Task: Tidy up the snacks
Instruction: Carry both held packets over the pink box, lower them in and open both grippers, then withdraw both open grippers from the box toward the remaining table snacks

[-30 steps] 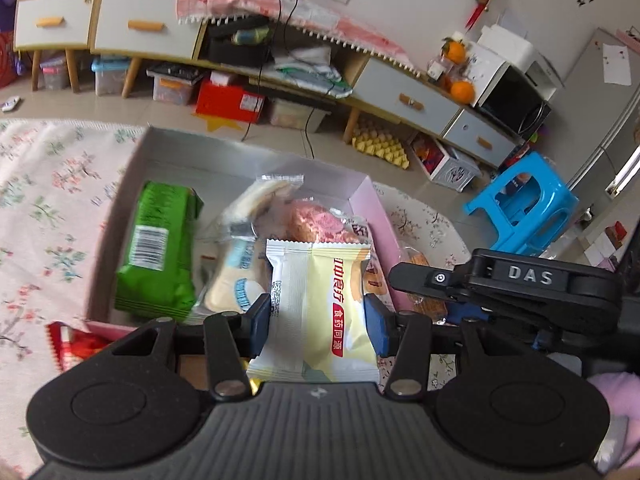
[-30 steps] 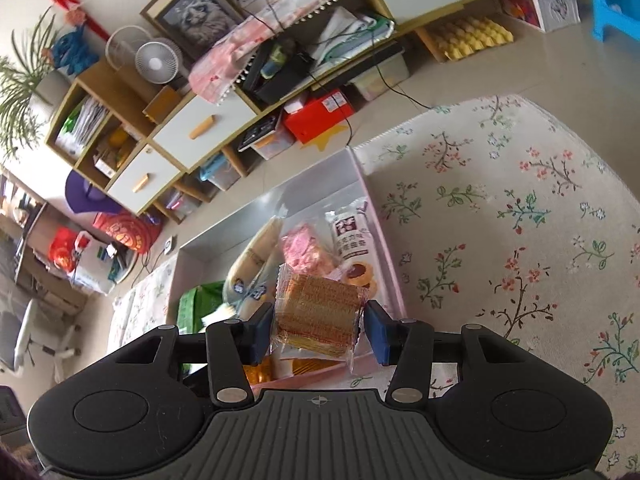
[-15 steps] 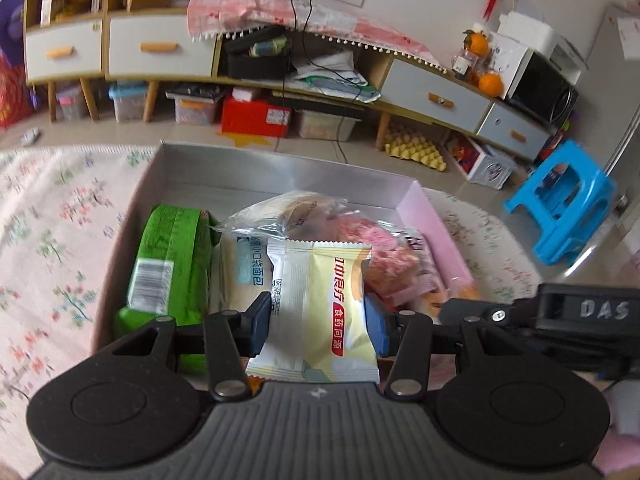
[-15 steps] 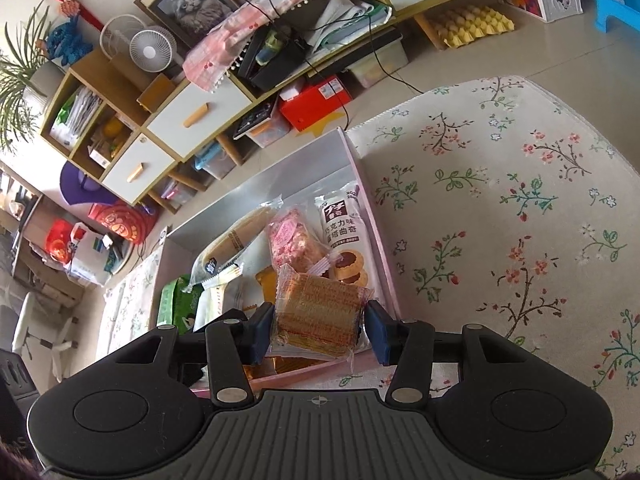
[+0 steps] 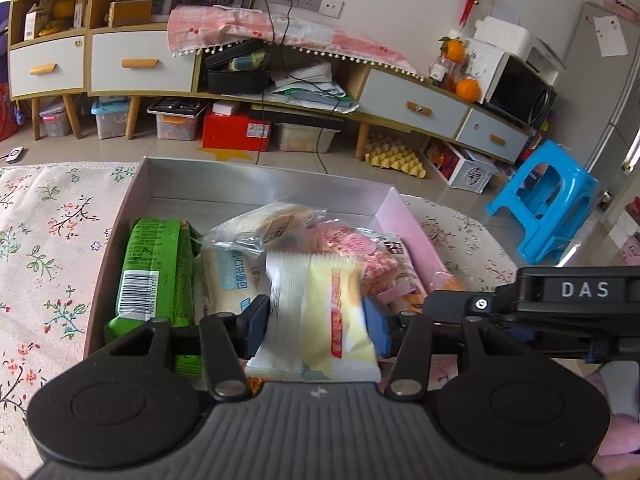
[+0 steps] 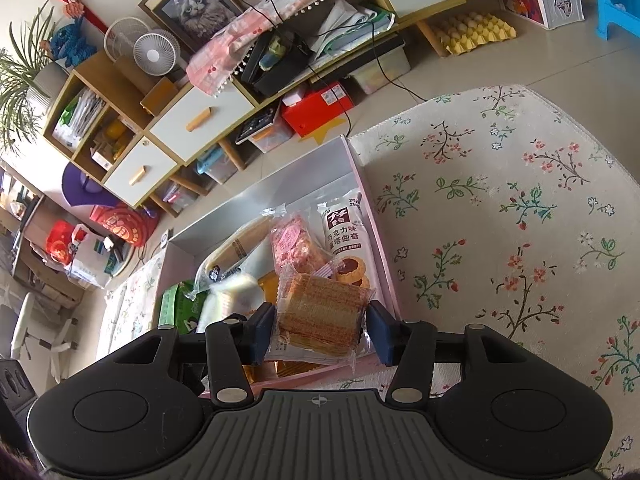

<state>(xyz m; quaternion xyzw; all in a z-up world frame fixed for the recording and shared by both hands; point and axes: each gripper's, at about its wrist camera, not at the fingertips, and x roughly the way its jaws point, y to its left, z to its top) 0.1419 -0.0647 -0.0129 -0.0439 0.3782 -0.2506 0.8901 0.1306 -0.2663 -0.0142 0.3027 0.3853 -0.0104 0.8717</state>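
Observation:
My left gripper [image 5: 316, 324] hangs over the near end of a pink box [image 5: 412, 232] with a silver inside. Its jaws are opening, and the yellow-and-white snack packet [image 5: 320, 312] between them looks blurred and tilted, slipping free. My right gripper [image 6: 320, 330] is over the same box [image 6: 376, 240], jaws opening too. A clear-wrapped wafer packet [image 6: 320, 312] sits between its pads with small gaps on both sides. The box holds a green packet [image 5: 154, 272], bread packets [image 5: 228, 276], a pink snack [image 6: 294, 244] and a cookie packet [image 6: 344, 236]. The right gripper's black body [image 5: 520, 304] shows beside the left one.
The box lies on a floral tablecloth [image 6: 500, 220]. Behind it run a low sideboard with drawers [image 5: 412, 104], storage bins and a red box [image 5: 236, 132] on the floor. A blue stool [image 5: 544, 200] stands at the right.
Both pairs of jaws have widened a little. The yellow-and-white packet has tilted and blurred between the left pads. The left view has rolled level; the wafer packet sits looser.

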